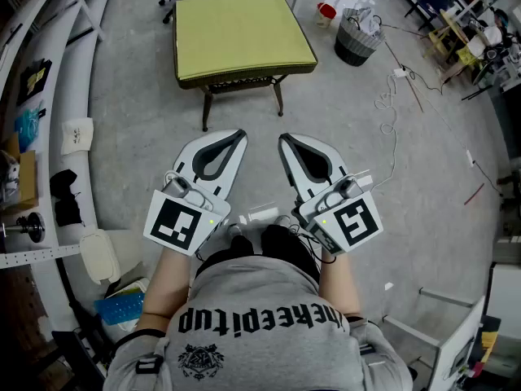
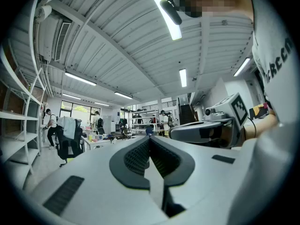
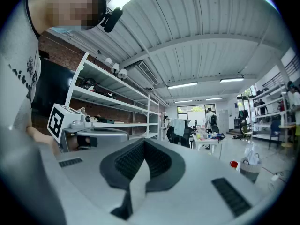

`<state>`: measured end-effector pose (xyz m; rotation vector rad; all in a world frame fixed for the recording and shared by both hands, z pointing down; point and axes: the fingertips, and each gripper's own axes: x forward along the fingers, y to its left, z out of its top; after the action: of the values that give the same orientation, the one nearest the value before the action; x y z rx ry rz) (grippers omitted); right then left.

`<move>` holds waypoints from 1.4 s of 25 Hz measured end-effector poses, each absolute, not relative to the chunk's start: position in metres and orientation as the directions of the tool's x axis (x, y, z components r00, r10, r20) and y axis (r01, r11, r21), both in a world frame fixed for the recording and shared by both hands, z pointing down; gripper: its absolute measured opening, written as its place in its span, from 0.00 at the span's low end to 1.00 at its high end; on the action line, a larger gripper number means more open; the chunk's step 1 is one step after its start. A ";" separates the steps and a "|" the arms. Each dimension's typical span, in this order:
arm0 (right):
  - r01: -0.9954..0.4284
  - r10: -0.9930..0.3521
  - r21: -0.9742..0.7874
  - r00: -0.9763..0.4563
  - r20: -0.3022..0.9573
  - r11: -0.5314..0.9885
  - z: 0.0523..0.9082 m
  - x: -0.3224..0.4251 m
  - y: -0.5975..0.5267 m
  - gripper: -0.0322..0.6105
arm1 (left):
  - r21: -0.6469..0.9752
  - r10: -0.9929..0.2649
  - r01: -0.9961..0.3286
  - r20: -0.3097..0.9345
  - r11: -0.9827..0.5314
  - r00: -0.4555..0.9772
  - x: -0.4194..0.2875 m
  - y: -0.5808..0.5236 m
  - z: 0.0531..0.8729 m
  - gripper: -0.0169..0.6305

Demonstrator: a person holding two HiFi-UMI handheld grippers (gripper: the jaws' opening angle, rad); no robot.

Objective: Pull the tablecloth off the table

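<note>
You are standing in a lab or workshop hall, not a home. Under you is a bare concrete floor [image 1: 146, 96] with a loose cable [image 1: 383, 103] trailing across it. White metal shelving [image 3: 112, 100] lines a brick wall [image 3: 56, 50]. Long tube lights [image 2: 164, 13] run along a ribbed ceiling [image 3: 197, 55]. Farther off, people [image 2: 49, 125] stand near cluttered work desks [image 3: 206, 140] and an office chair [image 2: 68, 146].

Bright ceiling strip lights, fisheye-warped edges, sharp focus

Tablecloth [image 1: 240, 32] lies on the table [image 1: 207, 108], basket [image 1: 355, 46] to its right.
</note>
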<state>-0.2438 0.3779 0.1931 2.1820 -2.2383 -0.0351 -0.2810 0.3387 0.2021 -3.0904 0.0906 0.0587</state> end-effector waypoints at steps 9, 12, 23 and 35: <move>-0.999 -1.000 0.024 -0.023 -0.002 0.023 0.195 -0.238 0.373 0.06 | -0.028 -0.064 -0.065 -0.035 -0.997 0.997 -0.275 0.330 0.206 0.05; -0.999 -1.000 0.022 -0.031 0.000 0.031 0.197 -0.234 0.370 0.06 | -0.029 -0.073 -0.074 -0.038 -0.997 0.997 -0.271 0.327 0.206 0.05; -0.997 -0.997 0.015 -0.073 -0.009 0.073 0.203 -0.184 0.359 0.07 | -0.052 -0.110 -0.113 -0.053 -0.992 0.992 -0.226 0.310 0.202 0.05; -0.990 -0.990 0.003 -0.138 -0.006 0.138 0.203 -0.080 0.327 0.07 | -0.043 -0.187 -0.189 -0.047 -0.981 0.981 -0.131 0.281 0.202 0.05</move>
<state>-0.0799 0.3270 0.2034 2.0635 -2.3716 -0.0100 -0.1307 0.2810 0.2019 -3.0799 0.2918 0.0663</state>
